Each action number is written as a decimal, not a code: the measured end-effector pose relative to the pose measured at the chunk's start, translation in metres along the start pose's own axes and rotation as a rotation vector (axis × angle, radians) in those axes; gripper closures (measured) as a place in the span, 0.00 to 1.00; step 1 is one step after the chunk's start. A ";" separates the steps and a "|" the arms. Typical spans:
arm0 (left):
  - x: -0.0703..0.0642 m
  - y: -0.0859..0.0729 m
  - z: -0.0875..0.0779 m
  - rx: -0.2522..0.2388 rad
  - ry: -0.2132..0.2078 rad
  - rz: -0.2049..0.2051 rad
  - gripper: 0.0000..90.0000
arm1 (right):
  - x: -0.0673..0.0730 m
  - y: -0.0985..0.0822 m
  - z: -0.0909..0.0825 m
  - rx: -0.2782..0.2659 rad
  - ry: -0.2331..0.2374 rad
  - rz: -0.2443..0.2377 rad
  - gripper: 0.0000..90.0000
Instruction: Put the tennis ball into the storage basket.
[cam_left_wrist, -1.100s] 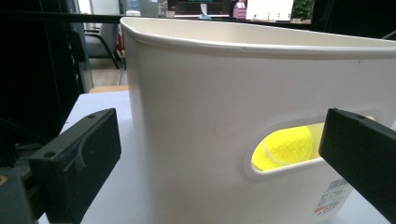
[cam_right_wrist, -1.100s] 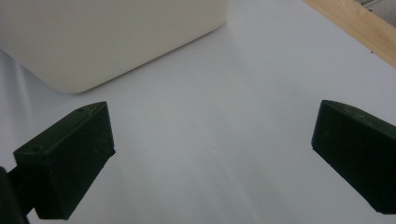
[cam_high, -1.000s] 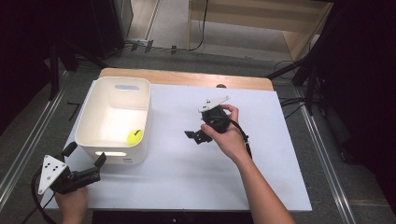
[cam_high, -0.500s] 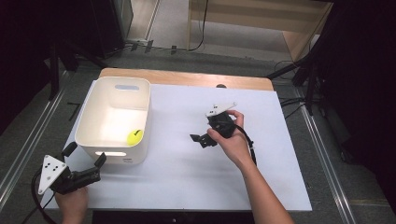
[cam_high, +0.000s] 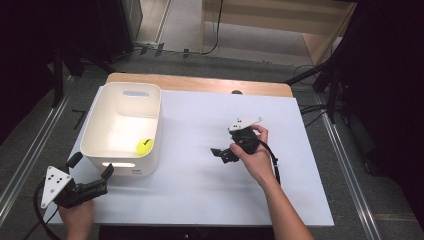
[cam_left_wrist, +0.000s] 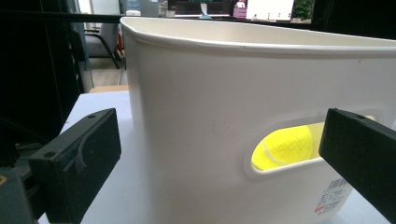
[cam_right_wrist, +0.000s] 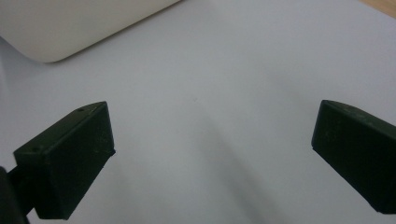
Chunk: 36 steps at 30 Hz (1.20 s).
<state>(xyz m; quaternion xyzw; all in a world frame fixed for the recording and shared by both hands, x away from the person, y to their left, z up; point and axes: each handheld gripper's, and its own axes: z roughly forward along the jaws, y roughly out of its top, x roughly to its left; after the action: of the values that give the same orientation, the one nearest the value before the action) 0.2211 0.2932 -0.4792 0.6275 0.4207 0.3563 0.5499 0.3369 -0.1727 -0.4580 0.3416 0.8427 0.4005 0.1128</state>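
High view first: we are holding our left gripper (cam_high: 90, 176) just in front of the near wall of the white bin (cam_high: 95, 131), its jaws spread wide and pointing at the bin's near left corner. A yellow tennis ball (cam_high: 144, 146) is lying inside the bin, down against the near wall and toward the bin's right side. We are seeing the bin standing at the left end of the white table sheet (cam_high: 200, 200), with its far wall close to the strip of bare wood (cam_high: 200, 84) beyond it.

Left gripper view: we are looking at the bin's near wall (cam_left_wrist: 196, 140) from close up, with our left gripper (cam_left_wrist: 224, 154) spread so that one black jaw is sitting left of the wall's corner and the other is reaching across the handle slot. The tennis ball (cam_left_wrist: 285, 147) is showing yellow through that slot, inside the bin. Neither jaw is touching the bin, as far as we can tell.

To the right of the bin and well apart from it, we are holding our right gripper (cam_high: 223, 153) low over the sheet. Right gripper view: its jaws (cam_right_wrist: 210, 158) are standing wide open with nothing between them, bare sheet lying beneath, and the bin's rounded corner (cam_right_wrist: 70, 28) is showing at the upper left
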 end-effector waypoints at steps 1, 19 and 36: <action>0.000 0.000 0.000 0.000 0.000 -0.001 0.00 | -0.001 -0.002 -0.001 -0.003 0.002 0.001 0.00; 0.000 0.000 0.000 0.000 0.001 -0.003 0.00 | -0.009 -0.030 -0.013 -0.028 -0.020 0.041 0.00; 0.000 0.000 0.000 -0.001 0.001 -0.002 0.00 | -0.017 -0.049 -0.026 -0.048 -0.041 0.069 0.00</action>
<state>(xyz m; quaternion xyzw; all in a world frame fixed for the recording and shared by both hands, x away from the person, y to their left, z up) 0.2213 0.2928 -0.4793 0.6267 0.4215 0.3560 0.5504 0.3139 -0.2213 -0.4793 0.3761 0.8179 0.4172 0.1244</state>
